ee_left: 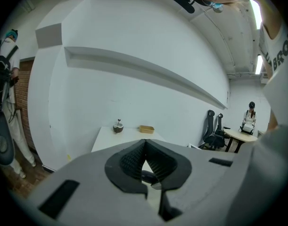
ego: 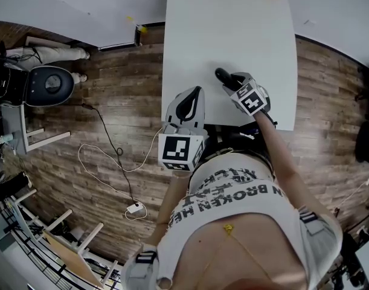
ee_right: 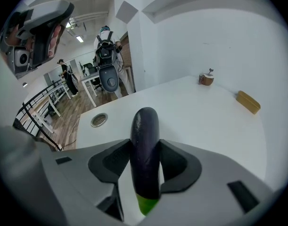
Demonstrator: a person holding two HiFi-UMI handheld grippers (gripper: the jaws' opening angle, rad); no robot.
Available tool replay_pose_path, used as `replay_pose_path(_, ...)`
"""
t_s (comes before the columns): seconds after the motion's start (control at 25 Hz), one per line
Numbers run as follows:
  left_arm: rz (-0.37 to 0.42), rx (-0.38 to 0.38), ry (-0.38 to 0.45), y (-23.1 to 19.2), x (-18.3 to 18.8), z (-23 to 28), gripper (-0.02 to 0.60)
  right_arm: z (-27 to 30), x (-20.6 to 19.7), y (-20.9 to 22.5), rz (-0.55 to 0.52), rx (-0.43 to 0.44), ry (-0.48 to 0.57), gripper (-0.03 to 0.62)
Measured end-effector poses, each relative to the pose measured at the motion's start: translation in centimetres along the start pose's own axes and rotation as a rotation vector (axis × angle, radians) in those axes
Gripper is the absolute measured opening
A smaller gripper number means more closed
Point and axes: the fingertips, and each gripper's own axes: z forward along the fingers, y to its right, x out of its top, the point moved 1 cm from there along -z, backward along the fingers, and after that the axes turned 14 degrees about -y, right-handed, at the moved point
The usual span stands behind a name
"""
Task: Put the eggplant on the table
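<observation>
Your left gripper point(ee_left: 144, 144) has its jaws closed tip to tip with nothing between them. It hangs at the near edge of the white table point(ego: 232, 29), just left of your other gripper. Your right gripper point(ee_right: 144, 147) is clamped on the eggplant point(ee_right: 144, 126): both pads press its purple sides, and it keeps the jaws fairly wide apart. The green stem end sits back toward the gripper's body. The rounded dark tip sticks out past the fingertips, angled down over the tabletop; you can't tell whether it touches. Ahead and left of this gripper a round grommet point(ee_right: 99, 120) sits in the tabletop. Far ahead to the right lies a tan box point(ee_right: 248, 101).
</observation>
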Motion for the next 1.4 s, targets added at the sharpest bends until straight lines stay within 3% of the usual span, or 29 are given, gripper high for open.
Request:
replay_pose_path(0.72, -0.011, 0.006, -0.012, -0.3, -0.6, 0.3, -0.002, 3.6, -3.5, 0.4, 0.016, 0.018, -0.107, 0.192)
replay_pose_path(1.4, -0.008, -0.004, -0.011, -0.1, 0.0, 1.1, -0.002, 3.4, -3.7, 0.9, 0.019, 0.037, -0.093, 0.192)
